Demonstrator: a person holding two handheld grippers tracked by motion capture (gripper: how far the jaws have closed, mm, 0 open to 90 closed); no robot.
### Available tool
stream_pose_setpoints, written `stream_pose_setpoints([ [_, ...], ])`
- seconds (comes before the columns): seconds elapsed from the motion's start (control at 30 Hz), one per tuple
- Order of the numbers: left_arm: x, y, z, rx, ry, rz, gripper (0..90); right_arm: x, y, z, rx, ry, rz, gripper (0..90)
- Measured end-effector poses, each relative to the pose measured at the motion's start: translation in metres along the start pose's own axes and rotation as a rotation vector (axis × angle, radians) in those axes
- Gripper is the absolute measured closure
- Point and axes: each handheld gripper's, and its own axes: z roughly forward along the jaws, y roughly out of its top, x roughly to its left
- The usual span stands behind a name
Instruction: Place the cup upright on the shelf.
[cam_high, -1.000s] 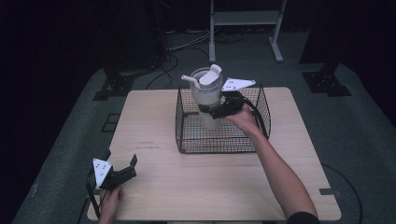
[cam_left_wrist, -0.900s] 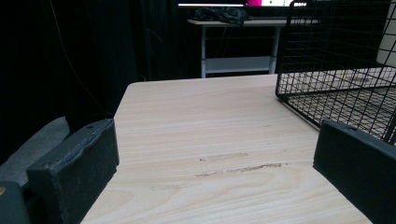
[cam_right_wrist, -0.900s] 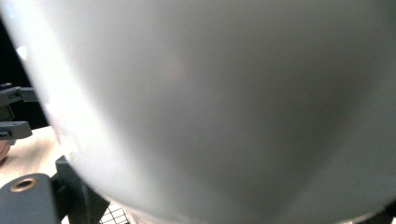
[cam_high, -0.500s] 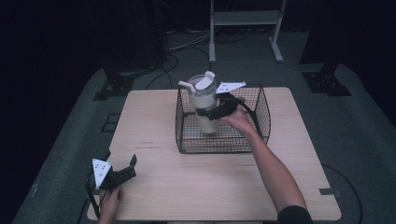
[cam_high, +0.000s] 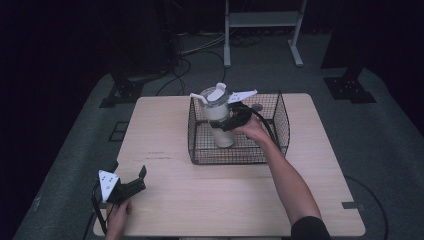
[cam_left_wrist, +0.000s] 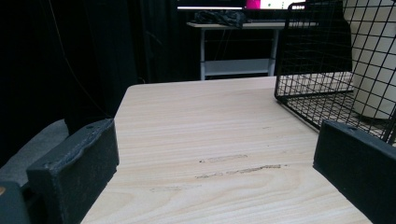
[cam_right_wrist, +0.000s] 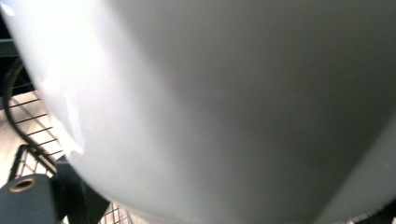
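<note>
Right gripper (cam_high: 231, 120) under my control was clamped on the white tumbler (cam_high: 218, 117), which stood upright inside the black wire basket (cam_high: 240, 155) at the far middle of the wooden table (cam_high: 220, 195). My left gripper (cam_high: 131, 186) rested at the near left corner, jaws spread wide with bare tabletop between them, well apart from the basket.

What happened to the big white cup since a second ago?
The right gripper, shut on the white tumbler, has carried it down into the wire basket, where it stands upright near the left wall. The left gripper stayed open at the table's near left corner. The basket did not move.
</note>
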Motion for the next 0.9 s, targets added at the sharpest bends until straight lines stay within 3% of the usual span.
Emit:
stream_pose_setpoints([
  [0.53, 0.000, 0.000, -0.001, -0.004, -0.009, 0.001, 0.0, -0.011, -0.005, 0.003, -0.029, -0.027, 0.008, 7.6],
  [0.57, 0.000, 0.000, -0.001, -0.006, -0.009, 0.002, 0.0, -0.011, -0.006, 0.000, -0.018, -0.034, -0.014, 7.6],
  [0.9, -0.001, 0.000, -0.001, -0.008, -0.007, 0.009, 0.0, -0.008, -0.007, -0.003, -0.004, -0.044, -0.083, 7.6],
])
